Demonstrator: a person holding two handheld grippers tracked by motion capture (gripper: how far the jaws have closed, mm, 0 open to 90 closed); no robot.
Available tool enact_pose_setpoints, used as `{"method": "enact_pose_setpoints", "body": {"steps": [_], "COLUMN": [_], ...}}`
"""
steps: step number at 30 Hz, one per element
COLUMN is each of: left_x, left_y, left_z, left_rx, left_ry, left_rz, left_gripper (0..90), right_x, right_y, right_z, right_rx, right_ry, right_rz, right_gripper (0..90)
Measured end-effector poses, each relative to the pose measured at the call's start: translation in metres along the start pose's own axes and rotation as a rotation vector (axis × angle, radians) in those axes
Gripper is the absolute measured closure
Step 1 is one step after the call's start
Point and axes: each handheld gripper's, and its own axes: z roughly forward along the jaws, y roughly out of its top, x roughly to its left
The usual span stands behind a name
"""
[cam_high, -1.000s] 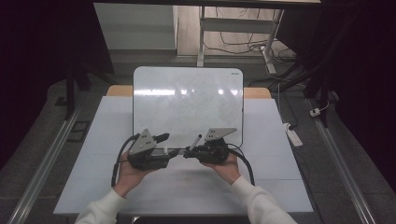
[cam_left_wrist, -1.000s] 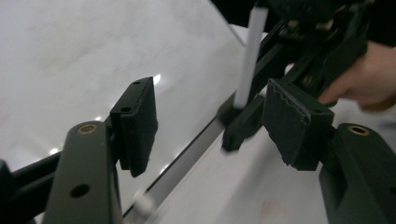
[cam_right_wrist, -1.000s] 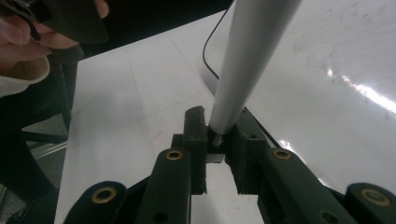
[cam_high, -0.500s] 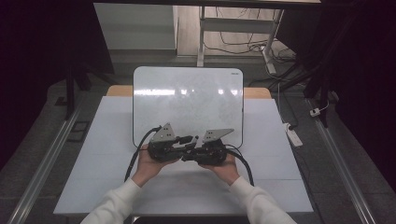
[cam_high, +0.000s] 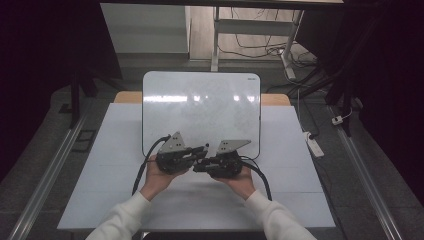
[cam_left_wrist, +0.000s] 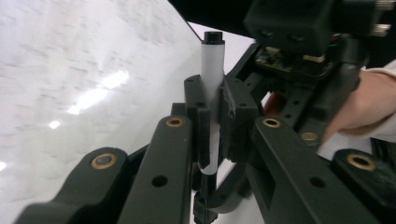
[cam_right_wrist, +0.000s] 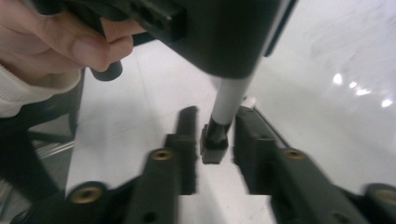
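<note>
Marker (cam_left_wrist: 212, 93), white barrel, black ends, clamped in left gripper (cam_left_wrist: 215, 119) jaws, right gripper (cam_right_wrist: 215, 135) jaws apart.

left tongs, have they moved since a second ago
Yes. Against the whiteboard, the left tongs have slid right to meet the right tongs, and their jaws have just been closing, now clamped on the white marker.

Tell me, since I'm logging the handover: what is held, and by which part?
The left tongs clamp the white marker pen around its barrel's middle.
</note>
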Motion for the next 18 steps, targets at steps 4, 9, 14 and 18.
{"method": "enact_pose_setpoints", "body": {"steps": [4,9,14,18], "left_x": [0.01,0.024,0.035,0.041], "left_y": [-0.001,-0.003,-0.003,-0.001], "left_z": [-0.011,-0.024,-0.035,-0.042], "left_rx": [-0.021,-0.04,-0.051,-0.06], "left_ry": [0.035,0.075,0.108,0.126], "left_rz": [-0.033,-0.073,-0.091,-0.098], "left_gripper": [81.8,81.8,81.7,81.8], "right_x": [0.003,0.001,-0.006,-0.01], "right_y": [0.002,-0.006,-0.028,-0.046], "right_z": [-0.013,-0.04,-0.073,-0.103], "right_rx": [-0.066,-0.106,-0.097,-0.095], "right_ry": [-0.086,-0.213,-0.312,-0.382], "right_rz": [-0.035,-0.081,-0.087,-0.077], "right_gripper": [55.7,50.1,48.8,48.4]}}
